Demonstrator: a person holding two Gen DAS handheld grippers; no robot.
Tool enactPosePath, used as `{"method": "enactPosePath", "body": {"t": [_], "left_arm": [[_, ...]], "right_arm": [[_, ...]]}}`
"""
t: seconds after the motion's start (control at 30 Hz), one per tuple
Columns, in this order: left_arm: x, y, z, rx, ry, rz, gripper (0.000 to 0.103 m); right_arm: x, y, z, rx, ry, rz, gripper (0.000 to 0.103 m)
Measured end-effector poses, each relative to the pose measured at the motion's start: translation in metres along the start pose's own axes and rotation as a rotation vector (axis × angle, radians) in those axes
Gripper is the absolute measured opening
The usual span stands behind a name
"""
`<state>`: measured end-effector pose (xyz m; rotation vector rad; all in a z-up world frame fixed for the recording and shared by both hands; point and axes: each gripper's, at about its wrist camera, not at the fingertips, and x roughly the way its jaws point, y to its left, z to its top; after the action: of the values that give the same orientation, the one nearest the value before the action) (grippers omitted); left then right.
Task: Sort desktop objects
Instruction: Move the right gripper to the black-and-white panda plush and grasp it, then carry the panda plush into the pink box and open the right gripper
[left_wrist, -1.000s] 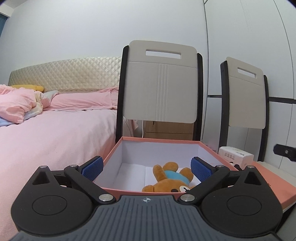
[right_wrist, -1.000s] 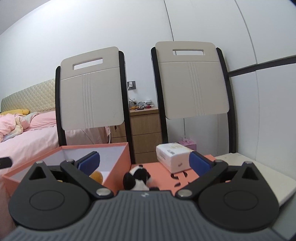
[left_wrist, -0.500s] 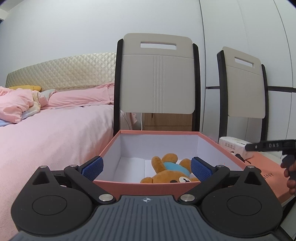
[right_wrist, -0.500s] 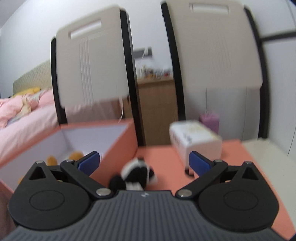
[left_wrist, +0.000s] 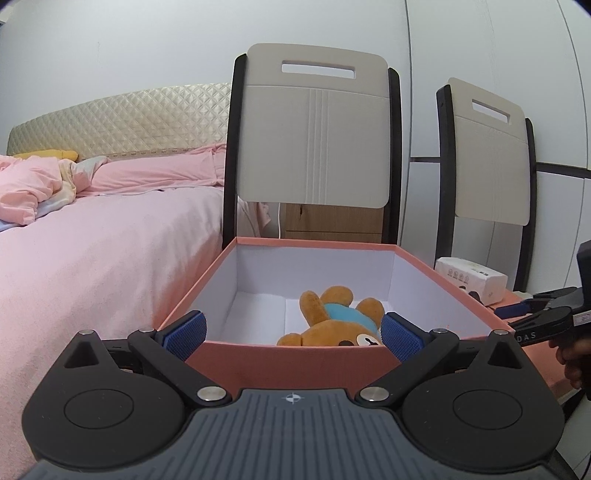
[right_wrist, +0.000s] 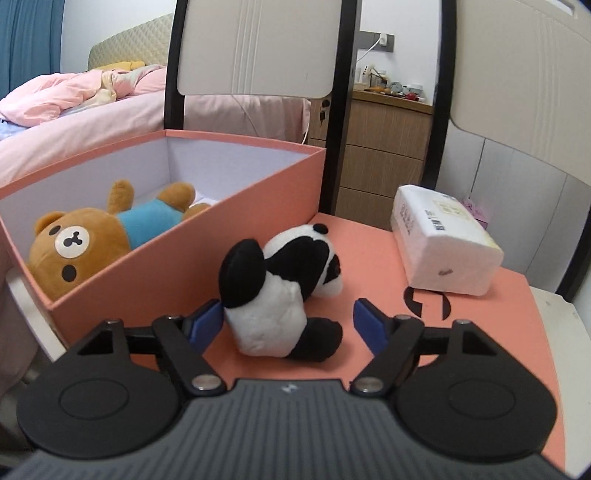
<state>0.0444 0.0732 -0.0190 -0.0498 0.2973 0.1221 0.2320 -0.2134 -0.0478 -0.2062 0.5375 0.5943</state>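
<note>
Left wrist view: left tongs (left_wrist: 291, 334) open, pads either side of the near wall of the pink box (left_wrist: 295, 356), nothing gripped. Brown bear (left_wrist: 338, 321) w/ blue shirt lies inside the box on its white floor. Right tongs also seen at the right edge of this view.

Right wrist view: right tongs (right_wrist: 290, 323) have just been closing; panda toy (right_wrist: 284, 291) sits between the pads. Left pad touches the panda's rear; right pad apart from it, so not yet gripped. Panda lies on the pink surface (right_wrist: 369, 251), just beside the box's outer wall. Tissue pack (right_wrist: 443, 251) further back on the same surface, near a chair (right_wrist: 255, 44). Bed (right_wrist: 92, 107) behind the box.
</note>
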Motion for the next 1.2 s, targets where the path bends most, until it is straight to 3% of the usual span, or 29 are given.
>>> {"method": "enactPosePath", "body": {"t": [0.07, 0.2, 0.23, 0.27, 0.47, 0.8, 1.03, 1.2], "left_arm": [[0.000, 0.000, 0.000, 0.001, 0.001, -0.002, 0.102], [-0.002, 0.001, 0.002, -0.011, -0.003, -0.004, 0.102], [-0.001, 0.000, 0.002, -0.013, -0.003, -0.003, 0.102], [-0.001, 0.000, 0.003, -0.012, -0.004, -0.003, 0.102], [-0.004, -0.002, 0.003, -0.006, -0.020, -0.002, 0.102], [-0.004, -0.001, 0.006, -0.017, -0.005, -0.009, 0.102], [-0.003, -0.002, 0.004, -0.014, 0.005, -0.010, 0.102], [-0.004, -0.002, 0.004, -0.019, 0.002, -0.003, 0.102]], "right_arm": [[0.005, 0.001, 0.001, -0.003, -0.001, 0.006, 0.065], [0.010, 0.000, 0.004, 0.024, -0.008, 0.017, 0.058], [0.009, -0.001, 0.005, 0.041, -0.013, 0.028, 0.043], [0.009, -0.003, 0.006, 0.069, -0.016, 0.032, 0.038], [0.001, -0.016, 0.014, 0.225, -0.042, -0.023, 0.037], [-0.023, -0.001, 0.052, 0.235, -0.201, -0.089, 0.036], [-0.046, 0.030, 0.077, 0.213, -0.307, 0.028, 0.036], [-0.042, 0.059, 0.075, 0.175, -0.269, 0.130, 0.036]]}}
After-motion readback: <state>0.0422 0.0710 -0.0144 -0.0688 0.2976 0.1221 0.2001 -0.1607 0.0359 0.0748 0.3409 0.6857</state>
